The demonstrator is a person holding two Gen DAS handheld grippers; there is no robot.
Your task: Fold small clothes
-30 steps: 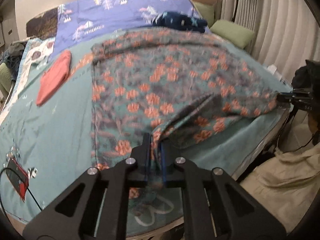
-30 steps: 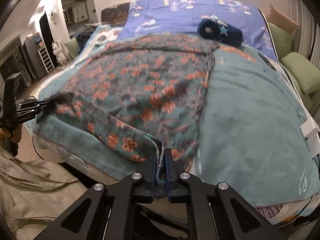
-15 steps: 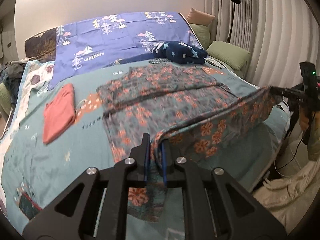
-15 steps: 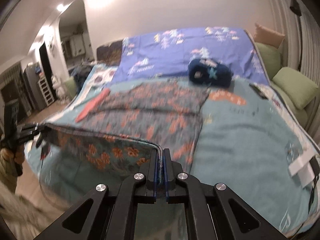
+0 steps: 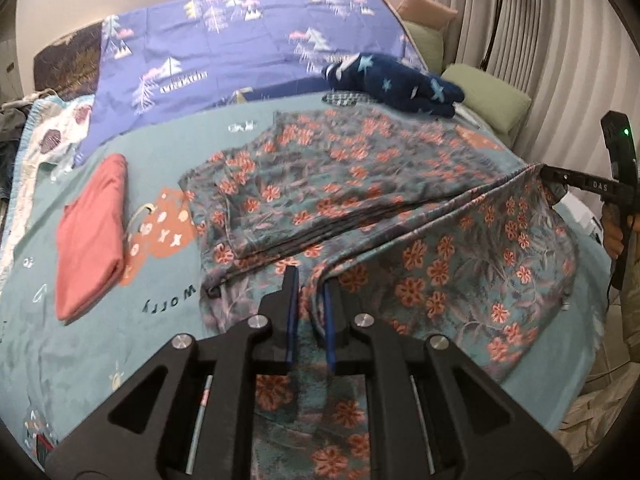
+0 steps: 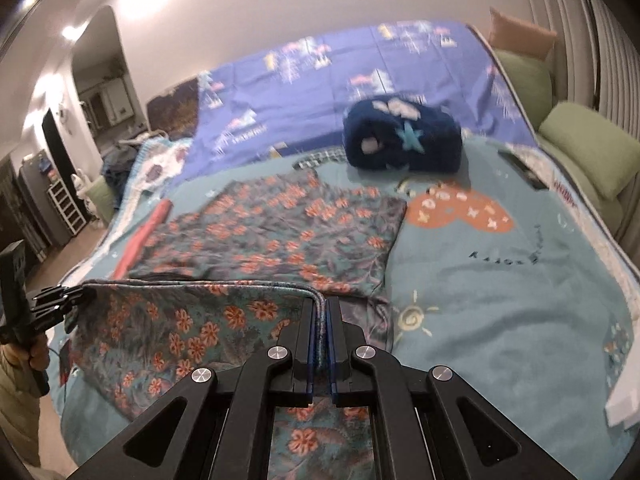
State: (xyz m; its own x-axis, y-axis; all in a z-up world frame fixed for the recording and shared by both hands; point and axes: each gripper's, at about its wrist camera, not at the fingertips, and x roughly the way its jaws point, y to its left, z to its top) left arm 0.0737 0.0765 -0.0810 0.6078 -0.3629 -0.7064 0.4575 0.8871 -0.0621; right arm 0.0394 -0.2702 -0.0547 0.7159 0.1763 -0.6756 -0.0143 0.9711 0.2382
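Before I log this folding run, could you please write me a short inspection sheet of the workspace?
Surface: bed with teal printed blanket, purple tree-print sheet at the far end.
Job's things: floral garment, far part lying flat, near edge lifted taut between both grippers; folded red garment lies apart on its left.
Clutter: navy star-print bundle; green pillows along the right edge.
Grippers: left hand-held gripper closed on the floral hem, a small gap between the pads; right hand-held gripper shut on the hem.
Cables: dark cable hanging below the right hand.
Surroundings: curtains, floor lamp, doorway.
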